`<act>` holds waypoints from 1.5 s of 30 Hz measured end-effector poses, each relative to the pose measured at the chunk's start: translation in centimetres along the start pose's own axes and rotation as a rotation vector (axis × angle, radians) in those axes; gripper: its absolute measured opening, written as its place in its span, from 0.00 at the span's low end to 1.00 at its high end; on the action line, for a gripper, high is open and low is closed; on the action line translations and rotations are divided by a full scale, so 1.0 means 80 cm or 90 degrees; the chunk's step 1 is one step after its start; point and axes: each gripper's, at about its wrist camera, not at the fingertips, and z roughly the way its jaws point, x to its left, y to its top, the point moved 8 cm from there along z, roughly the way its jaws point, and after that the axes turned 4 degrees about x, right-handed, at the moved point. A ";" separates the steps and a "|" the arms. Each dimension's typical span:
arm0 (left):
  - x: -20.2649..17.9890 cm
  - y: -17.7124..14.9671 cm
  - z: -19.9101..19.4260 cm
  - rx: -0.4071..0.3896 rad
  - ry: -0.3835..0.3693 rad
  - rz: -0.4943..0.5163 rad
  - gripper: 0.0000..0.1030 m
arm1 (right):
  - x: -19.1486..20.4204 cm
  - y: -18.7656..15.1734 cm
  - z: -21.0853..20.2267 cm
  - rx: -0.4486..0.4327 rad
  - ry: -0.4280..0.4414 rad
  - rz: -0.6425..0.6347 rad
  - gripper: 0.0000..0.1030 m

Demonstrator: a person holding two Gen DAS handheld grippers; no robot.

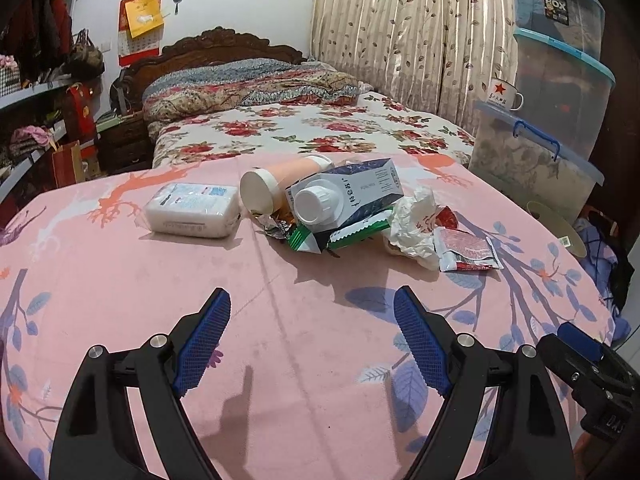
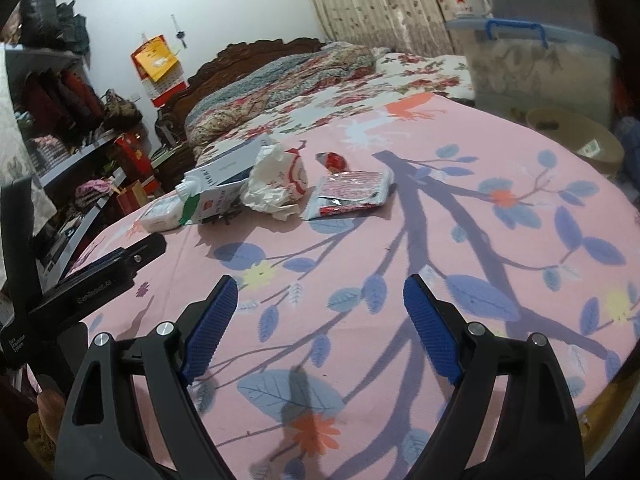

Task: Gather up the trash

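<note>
Left and right wrist views, near to far. My left tongs (image 1: 312, 300) stand wide, nothing between the blue pads (image 1: 206, 340), over the pink blanket (image 1: 120, 280) with its blue leaf print. My right tongs (image 2: 320, 288) are likewise spread wide and empty, above the same blanket (image 2: 500, 264); in the left view part of them shows at the lower right edge (image 1: 580, 356), and in the right view the body of the left tongs shows at the left edge (image 2: 92, 276).

Ahead of both tongs, well apart from the pads, lies the trash in a loose heap on the blanket. Nearest my left tongs: green snack wrappers (image 1: 340, 236), a crumpled white paper (image 1: 412, 220) and, to its right, a red and white sachet (image 1: 468, 254). On top of the wrappers lies a dark carton (image 1: 348, 196) on its side, white cap toward me; just behind it a paper cup (image 1: 276, 184) lies tipped over, mouth toward me. Left of the heap, apart from it, sits a white tissue pack (image 1: 192, 210).

From my right tongs the sachet (image 2: 348, 194) is nearest, then the crumpled paper (image 2: 276, 184), the carton (image 2: 224, 184) and the tissue pack (image 2: 160, 212) farther left; a small red wrapper (image 2: 334, 160) lies just beyond the sachet.

Beyond the blanket: a flowered bedsheet (image 1: 320, 124), a carved headboard (image 1: 224, 44), curtains (image 1: 400, 32), and stacked plastic boxes (image 1: 560, 80) at right with a mug (image 1: 502, 94) on one
</note>
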 end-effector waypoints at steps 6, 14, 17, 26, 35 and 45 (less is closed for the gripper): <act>-0.002 0.001 -0.001 -0.002 0.008 0.006 0.78 | -0.001 0.002 -0.002 -0.011 -0.003 -0.010 0.82; -0.006 0.000 -0.001 0.000 0.011 0.014 0.79 | -0.020 0.004 0.000 -0.012 -0.009 0.031 0.82; -0.005 0.001 -0.001 -0.001 0.012 0.014 0.79 | -0.020 0.005 -0.001 -0.014 -0.008 0.027 0.82; -0.006 0.000 -0.003 -0.002 0.013 0.010 0.80 | -0.012 0.003 -0.001 -0.016 -0.006 0.014 0.82; -0.006 0.000 -0.003 -0.002 0.013 0.010 0.81 | -0.009 0.000 0.000 -0.011 -0.005 0.011 0.82; -0.007 0.000 -0.003 -0.002 0.014 0.009 0.81 | -0.009 -0.001 0.001 -0.011 -0.005 0.011 0.82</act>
